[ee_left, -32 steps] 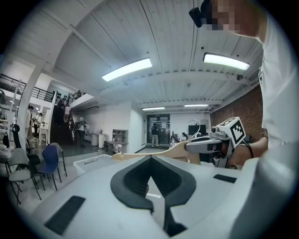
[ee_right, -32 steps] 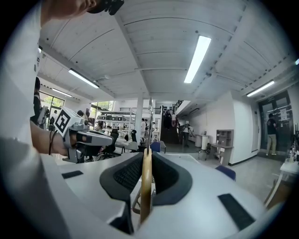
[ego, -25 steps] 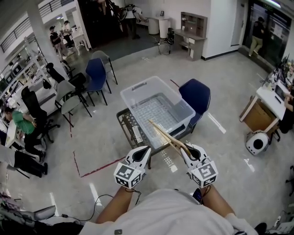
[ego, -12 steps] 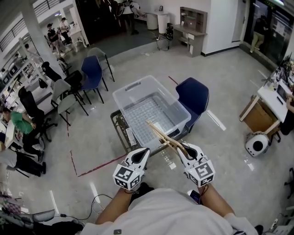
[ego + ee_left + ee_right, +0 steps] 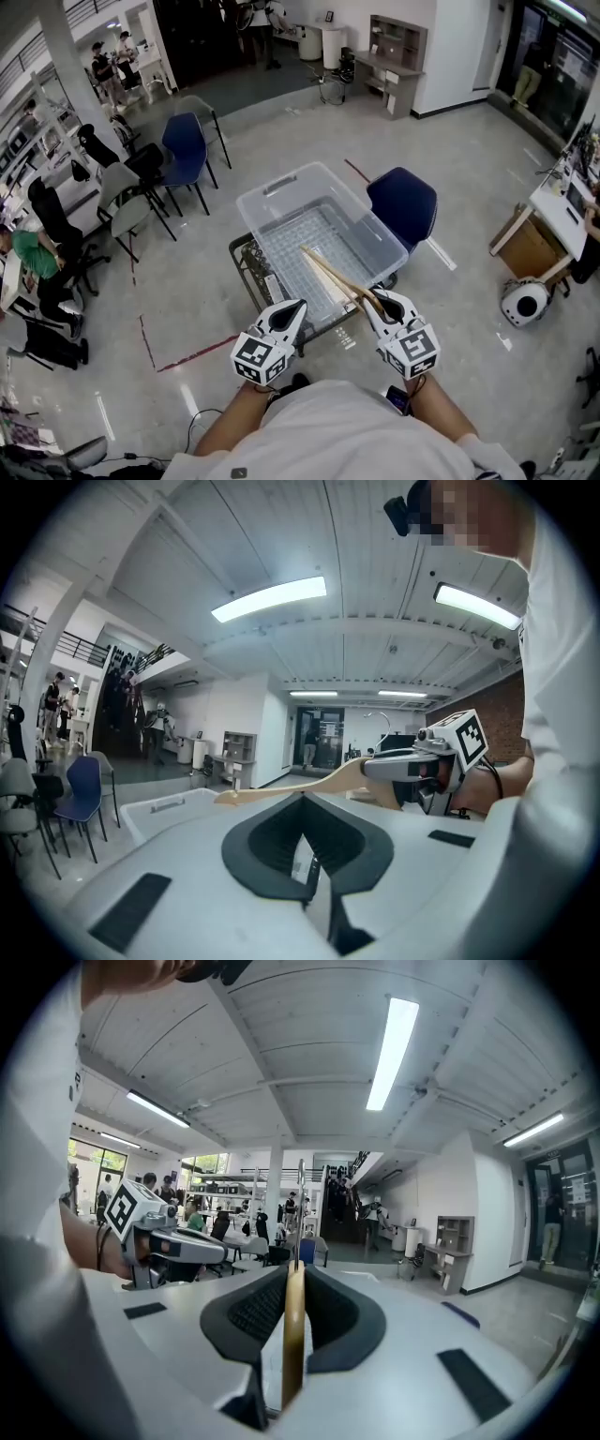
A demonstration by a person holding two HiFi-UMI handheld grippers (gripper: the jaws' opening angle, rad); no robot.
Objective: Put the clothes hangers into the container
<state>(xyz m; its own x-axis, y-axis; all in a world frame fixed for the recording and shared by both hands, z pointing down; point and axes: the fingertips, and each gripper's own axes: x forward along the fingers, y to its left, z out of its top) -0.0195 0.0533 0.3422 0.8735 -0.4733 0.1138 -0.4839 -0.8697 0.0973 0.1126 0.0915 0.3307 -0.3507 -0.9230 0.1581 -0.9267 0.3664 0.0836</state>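
A wooden clothes hanger [image 5: 333, 277] is being gripped edge-on between the jaws of the right gripper [image 5: 375, 305]. Its free end is being held out over the near part of the clear container [image 5: 323, 169], seemingly above it rather than inside. The left gripper [image 5: 289, 314] is being held alongside, with its jaws together on nothing.

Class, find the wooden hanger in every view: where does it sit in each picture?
Head view: wooden hanger lower centre, slanting from the right gripper over the container.
Left gripper view: wooden hanger mid-frame, reaching left.
Right gripper view: wooden hanger bottom centre, edge-on between the jaws.
Shared landmark: grey shelf unit.
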